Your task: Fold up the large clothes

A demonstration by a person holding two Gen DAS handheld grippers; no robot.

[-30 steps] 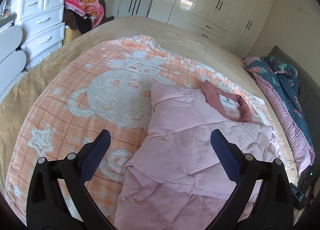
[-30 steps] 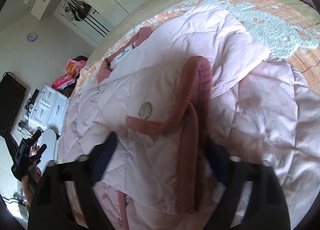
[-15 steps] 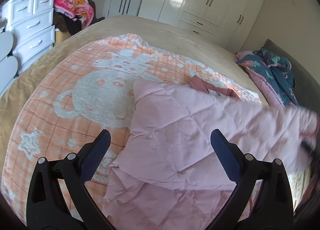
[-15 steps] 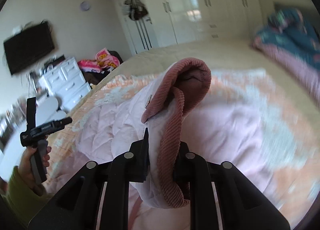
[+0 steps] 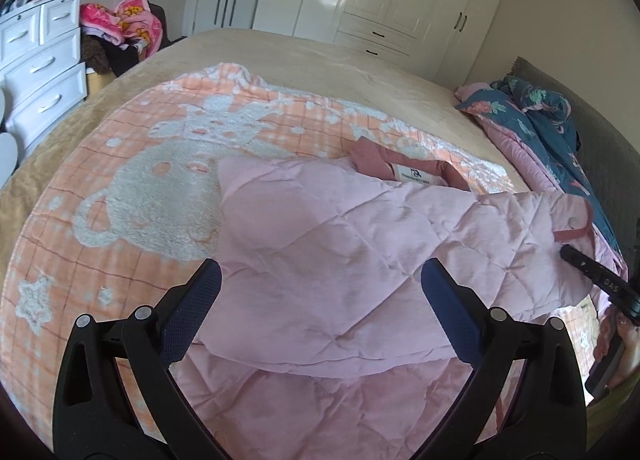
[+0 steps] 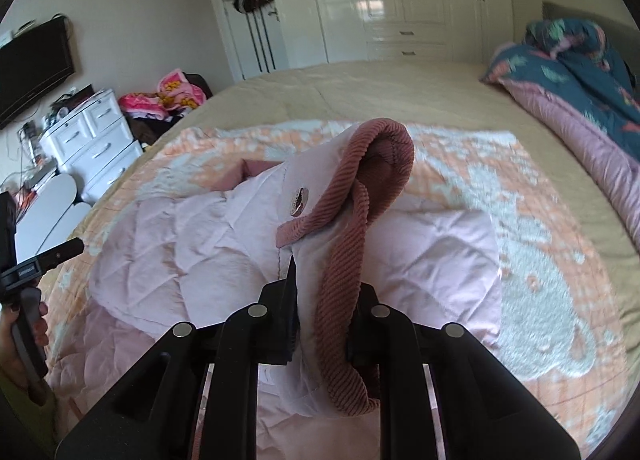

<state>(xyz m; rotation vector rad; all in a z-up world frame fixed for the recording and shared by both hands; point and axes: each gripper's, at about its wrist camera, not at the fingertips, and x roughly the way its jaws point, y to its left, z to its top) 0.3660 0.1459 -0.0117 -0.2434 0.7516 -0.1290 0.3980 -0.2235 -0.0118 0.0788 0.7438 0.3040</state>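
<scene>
right gripper [image 6: 320, 300] jaws pinching jacket cuff [image 6: 352, 227], left gripper [image 5: 320, 300] jaws spread; collar label [image 5: 418, 175] unreadable

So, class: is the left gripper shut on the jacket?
No: the left gripper stands open above the jacket, gripping nothing.

The left gripper [image 5: 320, 300] is held with its jaws spread wide and nothing pinched between the blue pads [image 5: 192, 310], angled downward. The right gripper [image 6: 326, 324] is clamped on a sleeve cuff [image 6: 360, 195], which is held raised, and is also angled downward.
</scene>
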